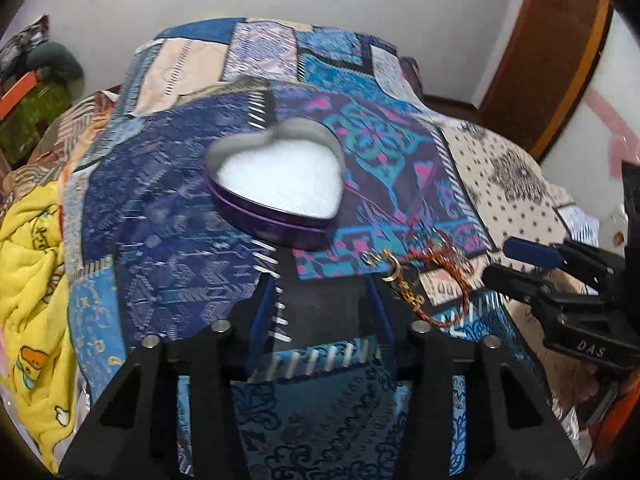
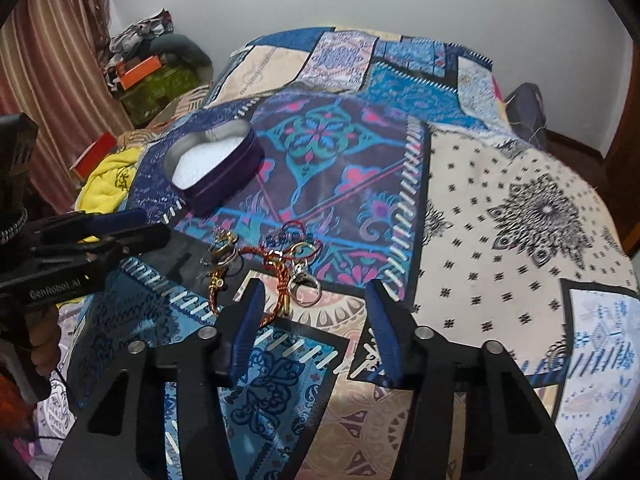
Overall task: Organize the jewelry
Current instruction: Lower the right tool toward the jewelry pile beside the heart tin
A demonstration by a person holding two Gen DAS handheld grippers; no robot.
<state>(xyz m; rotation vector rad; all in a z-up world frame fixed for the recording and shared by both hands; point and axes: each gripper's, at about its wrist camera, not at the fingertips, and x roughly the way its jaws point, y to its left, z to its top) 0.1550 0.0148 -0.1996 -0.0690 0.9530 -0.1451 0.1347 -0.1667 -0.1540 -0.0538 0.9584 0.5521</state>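
A heart-shaped purple tin (image 1: 280, 184) (image 2: 208, 168) with a white lining stands without a lid on the patchwork bedspread (image 2: 500, 208). Nearer to me lies a small heap of jewelry: gold rings (image 2: 224, 248) (image 1: 390, 268), a braided red-gold cord (image 2: 280, 292) (image 1: 452, 280) and a silver clasp with a key ring (image 2: 304, 280). My right gripper (image 2: 315, 286) (image 1: 498, 260) is open, its left finger beside the cord's near end, nothing gripped. My left gripper (image 1: 322, 280) (image 2: 154, 226) is open over bare cloth, just left of the rings and short of the tin.
A yellow blanket (image 1: 32, 280) (image 2: 104, 180) is bunched at the bed's left edge. Boxes and clutter (image 2: 148, 76) sit beyond it by a striped curtain (image 2: 48, 80). A wooden door (image 1: 552, 60) stands at the right.
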